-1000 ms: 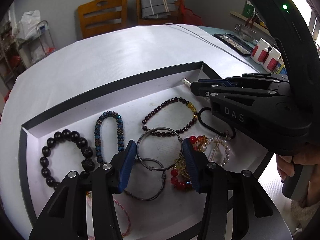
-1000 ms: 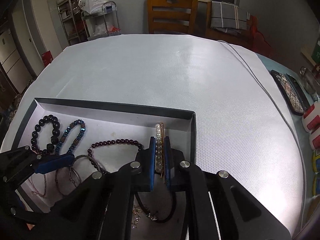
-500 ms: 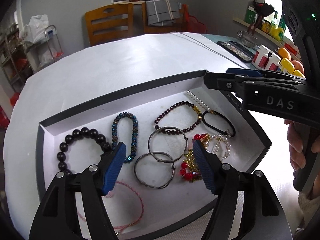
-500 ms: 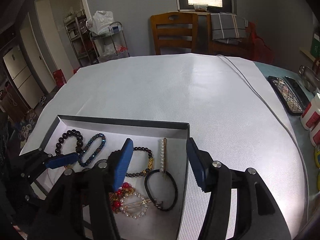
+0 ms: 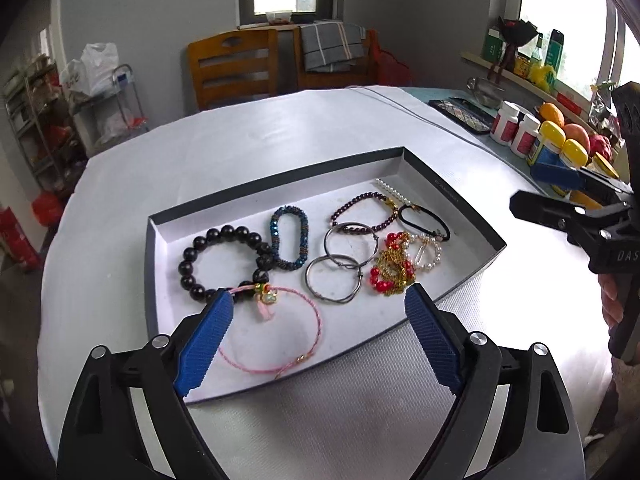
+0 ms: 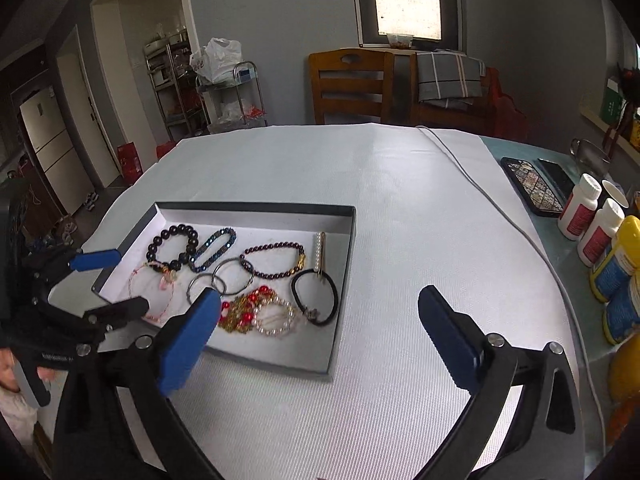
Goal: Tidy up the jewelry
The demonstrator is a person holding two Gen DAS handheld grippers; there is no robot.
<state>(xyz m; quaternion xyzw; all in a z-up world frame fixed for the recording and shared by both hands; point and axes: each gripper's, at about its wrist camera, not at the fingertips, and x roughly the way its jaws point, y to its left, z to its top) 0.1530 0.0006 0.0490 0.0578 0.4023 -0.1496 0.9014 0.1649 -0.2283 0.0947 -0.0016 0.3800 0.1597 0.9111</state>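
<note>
Both grippers are hanging above the worktop (image 6: 400, 208) with their blue pads spread wide, and neither one is holding anything. The left gripper (image 5: 316, 334) is sitting over the near edge of the tray (image 5: 448, 200), with its pads (image 5: 204, 338) on either side of the pink string bracelet (image 5: 280, 332). The right gripper (image 6: 320, 336) is sitting over the near right corner of the same tray, with one pad above the jewelry and the other above the bare white cloth.

All the jewelry is lying inside the flat grey-walled tray on the white cloth. The black bead bracelet (image 5: 224, 260) is lying at the left end, touching the pink string bracelet at its little charm. Just beside it is the blue beaded bracelet (image 5: 289, 243). Two silver rings (image 5: 340, 268) are lying in the middle, one overlapping the other. The dark purple bead bracelet (image 5: 362, 210) is lying behind them — its gold bit is close to the pearl bar clip (image 5: 394, 194), which is lying near the far right wall. The black hair tie (image 5: 424, 222) is lying next to that clip. A heap of red beads and gold chain (image 5: 390, 268) is touching a small pearl loop (image 5: 426, 252).

Past the tray, on the right, white pill bottles (image 6: 588, 216) and a dark patterned case (image 6: 532, 190) are standing at the worktop's edge.
</note>
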